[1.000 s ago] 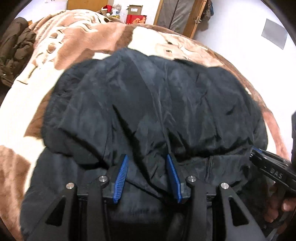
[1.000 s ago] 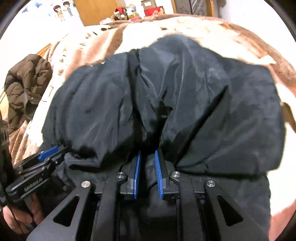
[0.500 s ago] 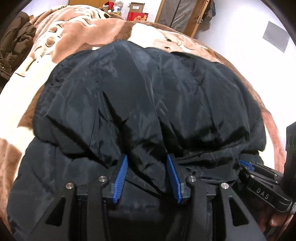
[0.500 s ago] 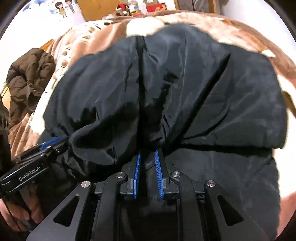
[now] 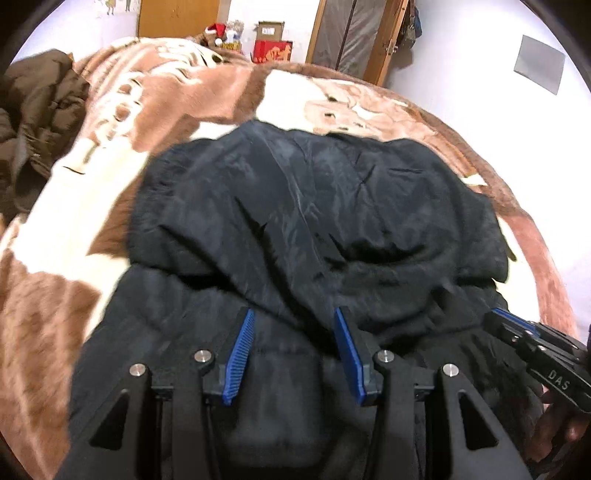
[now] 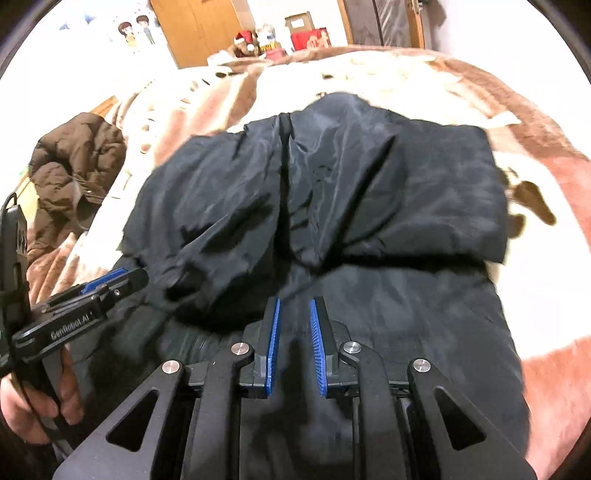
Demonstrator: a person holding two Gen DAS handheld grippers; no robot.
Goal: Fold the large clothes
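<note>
On the bed, over a brown-and-cream plush blanket (image 5: 207,92), a black padded jacket (image 5: 314,206) lay spread, its far part doubled back toward the near part so that a puffy folded edge ran across the middle of the garment. The left gripper (image 5: 293,347) hovered above the near half of the jacket with its blue-padded jaws set wide apart and nothing between them; the folded edge lay just beyond its fingertips (image 5: 243,332). The right gripper (image 6: 294,332) hung over the same near half, its jaws parted by a narrower gap, also holding nothing, with the fold's edge just ahead of its tips. In the right wrist view the left gripper showed at the left edge, its tip at the fold's left end, though whether it touched the cloth could not be told. A brown puffer coat (image 6: 74,162) sat crumpled at the left side of the bed, well apart from the black jacket. A red box (image 5: 271,51) stood beyond the bed's far end near a wooden door (image 5: 177,16).
</note>
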